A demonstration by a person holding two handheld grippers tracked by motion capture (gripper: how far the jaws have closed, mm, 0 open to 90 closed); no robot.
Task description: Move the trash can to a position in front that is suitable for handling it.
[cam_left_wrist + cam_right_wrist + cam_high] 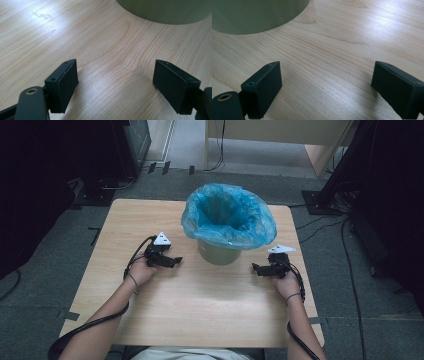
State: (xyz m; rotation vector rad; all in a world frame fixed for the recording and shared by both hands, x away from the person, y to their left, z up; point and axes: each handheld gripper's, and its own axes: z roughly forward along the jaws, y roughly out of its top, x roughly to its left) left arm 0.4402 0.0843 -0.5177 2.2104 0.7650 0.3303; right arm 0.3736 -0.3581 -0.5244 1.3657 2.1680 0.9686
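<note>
A grey-green bin [218,253] lined with a blue plastic bag [228,215] stands at the middle of the wooden table [200,305]. My left gripper [176,261] rests low over the table to the bin's left, pointing toward it, open with nothing between its jaws. In the left gripper view the gripper [116,82] frames bare wood, with the bin's base [165,11] just ahead. My right gripper [255,268] sits to the bin's right, also open and empty. The right gripper view has the gripper [327,88] above bare wood and the bin's wall [257,15] at upper left.
The bag's rim flares out wider than the bin. Cables trail from both grippers along the person's forearms. Beyond the table are a dark cabinet [131,145], a light wooden desk [280,135] and floor cables [320,225].
</note>
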